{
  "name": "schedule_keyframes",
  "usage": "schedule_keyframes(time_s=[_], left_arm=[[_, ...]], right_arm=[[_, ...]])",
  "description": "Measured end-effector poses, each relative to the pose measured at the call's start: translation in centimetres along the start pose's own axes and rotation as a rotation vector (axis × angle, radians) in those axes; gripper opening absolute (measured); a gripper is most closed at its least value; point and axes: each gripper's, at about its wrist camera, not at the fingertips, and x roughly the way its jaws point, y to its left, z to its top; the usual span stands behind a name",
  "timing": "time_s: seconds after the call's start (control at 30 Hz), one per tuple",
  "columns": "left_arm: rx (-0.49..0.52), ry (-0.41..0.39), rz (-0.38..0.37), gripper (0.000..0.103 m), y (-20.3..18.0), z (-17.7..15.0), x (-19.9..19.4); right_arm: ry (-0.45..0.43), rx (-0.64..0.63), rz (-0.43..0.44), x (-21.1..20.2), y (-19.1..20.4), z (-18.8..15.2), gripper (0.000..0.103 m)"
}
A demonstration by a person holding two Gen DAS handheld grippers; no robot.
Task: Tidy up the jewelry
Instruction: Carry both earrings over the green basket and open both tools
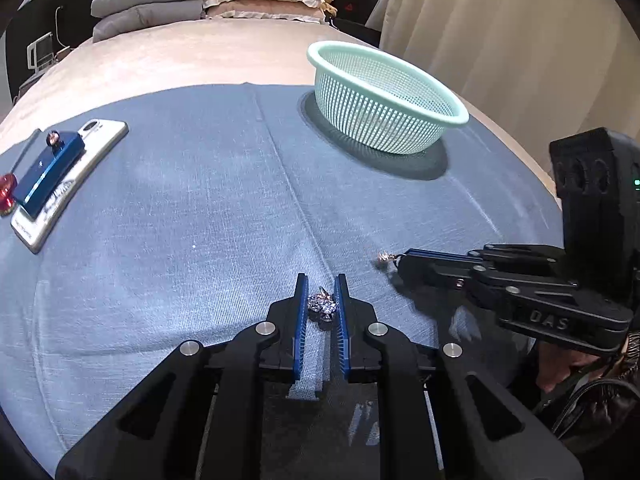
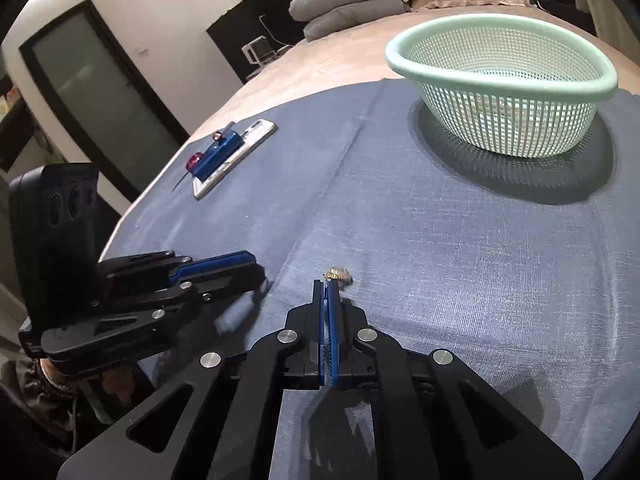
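Each gripper's fingers pinched a trinket: left gripper [image 1: 322, 294] a sparkly earring [image 1: 322, 305], right gripper [image 2: 329, 292] a gold one [image 2: 338, 273]; the basket [image 2: 500, 36] sat upper right, nearer the right.

Right tongs [image 2: 330, 280] pinch a small gold trinket [image 2: 338, 274] — mint basket [image 2: 505, 80] beyond.

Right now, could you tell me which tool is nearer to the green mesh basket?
Right. The right tool, holding a small gold piece, sits below the basket, slightly to its left. The left tool, gripping a sparkly piece, is further left.
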Motion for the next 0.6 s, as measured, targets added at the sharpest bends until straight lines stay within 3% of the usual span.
schedule_keyframes(time_s=[0.2, 0.37, 0.6], left_arm=[[0.023, 0.015, -0.011, 0.013, -1.3, 1.9, -1.2], [0.096, -0.043, -0.031, 0.013, -3.5, 5.3, -2.7], [0.203, -0.066, -0.056, 0.013, -6.6, 10.0, -2.4]], right_arm=[[-0.085, -0.047, 0.005, -3.8, 1.3, 2.0, 0.002], [-0.168, -0.094, -0.052, -7.1, 1.4, 4.4, 0.002], [-0.236, -0.127, -0.127, -10.4, -0.2, 7.7, 0.002]])
